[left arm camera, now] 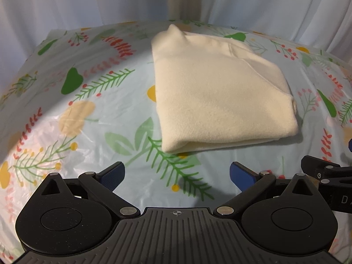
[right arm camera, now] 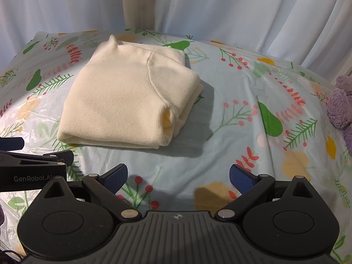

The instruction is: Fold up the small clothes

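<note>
desk [left arm camera: 88,114]: pale-blue plastic cover, leaf-and-pear print | backdrop: white curtain [left arm camera: 66,2] | folded cream sweater [left arm camera: 220,92] at 12 o'clock, mid-desk | left tool [left arm camera: 177,175] wide, empty | right tool [right arm camera: 178,177] wide, empty | purple plush [right arm camera: 341,107] at 3 o'clock

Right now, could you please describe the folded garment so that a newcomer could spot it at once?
Start from the table under its flowered plastic cloth, backed by white curtains. Toward the far middle lies a cream sweater, folded into a thick square. It is plain and pale, unlike the fuzzy purple item at the right edge.
</note>
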Tool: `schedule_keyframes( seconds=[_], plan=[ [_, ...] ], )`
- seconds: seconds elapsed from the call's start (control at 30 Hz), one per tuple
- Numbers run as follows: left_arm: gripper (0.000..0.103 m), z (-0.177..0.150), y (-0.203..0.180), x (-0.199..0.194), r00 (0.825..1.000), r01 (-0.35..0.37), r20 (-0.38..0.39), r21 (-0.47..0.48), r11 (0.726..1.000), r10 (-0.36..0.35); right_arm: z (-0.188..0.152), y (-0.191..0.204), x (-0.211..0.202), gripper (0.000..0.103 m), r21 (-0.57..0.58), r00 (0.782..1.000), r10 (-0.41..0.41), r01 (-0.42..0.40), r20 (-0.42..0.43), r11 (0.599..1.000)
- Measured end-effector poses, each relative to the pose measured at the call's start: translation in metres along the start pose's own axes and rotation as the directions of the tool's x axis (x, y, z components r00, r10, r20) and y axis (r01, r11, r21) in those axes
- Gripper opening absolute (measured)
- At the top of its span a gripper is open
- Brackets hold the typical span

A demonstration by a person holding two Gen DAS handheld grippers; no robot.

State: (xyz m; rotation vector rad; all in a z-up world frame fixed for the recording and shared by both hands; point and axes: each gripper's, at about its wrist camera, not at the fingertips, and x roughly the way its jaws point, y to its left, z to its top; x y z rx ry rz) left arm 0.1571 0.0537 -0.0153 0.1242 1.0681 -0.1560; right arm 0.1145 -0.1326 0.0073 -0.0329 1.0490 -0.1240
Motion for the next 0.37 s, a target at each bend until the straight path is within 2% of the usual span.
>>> schedule_keyframes(
  seconds=[0.37],
  plan=[
    [0.103,-0.0062,-0.0038,-0.0018,1.000,-0.022,-0.001,0.047,0.999,0.022,0.0011,-0.0008,-0.0002,0.099,-0.003,1.000,-0.002,0.002,0.004,1.000]
  ],
)
